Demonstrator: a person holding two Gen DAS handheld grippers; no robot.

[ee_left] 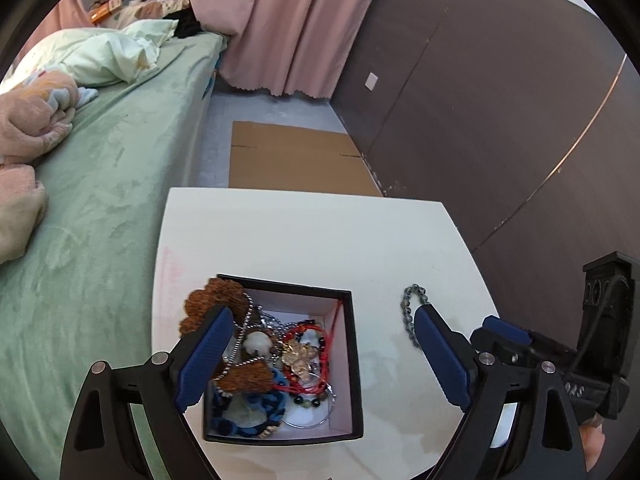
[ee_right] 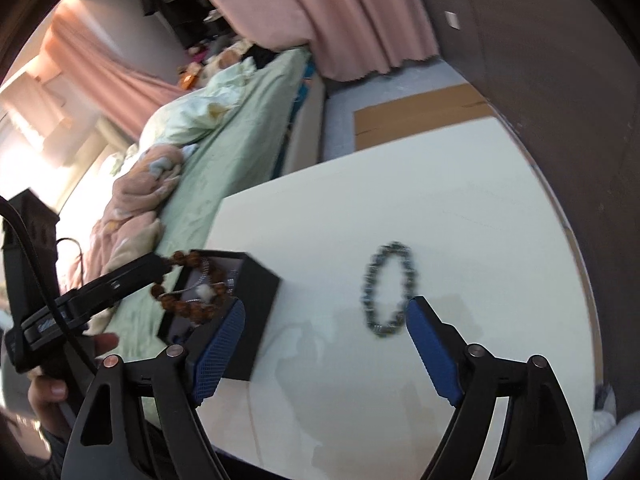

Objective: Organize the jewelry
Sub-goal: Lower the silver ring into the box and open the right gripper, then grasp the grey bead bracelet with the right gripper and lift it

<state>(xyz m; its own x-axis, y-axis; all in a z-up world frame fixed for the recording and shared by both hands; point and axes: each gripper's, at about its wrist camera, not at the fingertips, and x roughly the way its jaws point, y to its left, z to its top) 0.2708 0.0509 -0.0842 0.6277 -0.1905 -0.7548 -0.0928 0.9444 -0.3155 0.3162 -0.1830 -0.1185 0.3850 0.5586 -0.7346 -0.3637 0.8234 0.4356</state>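
Note:
A black jewelry box (ee_left: 356, 360) with a white lining sits on the white table (ee_left: 304, 236). It holds a red cord bracelet (ee_left: 306, 354), a gold ornament, blue beads and a brown bead bracelet (ee_left: 216, 300) draped over its left rim. My left gripper (ee_left: 322, 356) is open above the box. A grey-green bead bracelet (ee_left: 410, 312) lies on the table right of the box; it also shows in the right wrist view (ee_right: 390, 288). My right gripper (ee_right: 326, 340) is open and empty, just short of that bracelet. The box (ee_right: 256, 304) is at its left.
A bed with a green sheet (ee_left: 100, 200) and crumpled bedding runs along the table's left side. Flat cardboard (ee_left: 296, 160) lies on the floor beyond the table. A dark wardrobe wall (ee_left: 500, 120) stands on the right, pink curtains (ee_left: 288, 20) behind.

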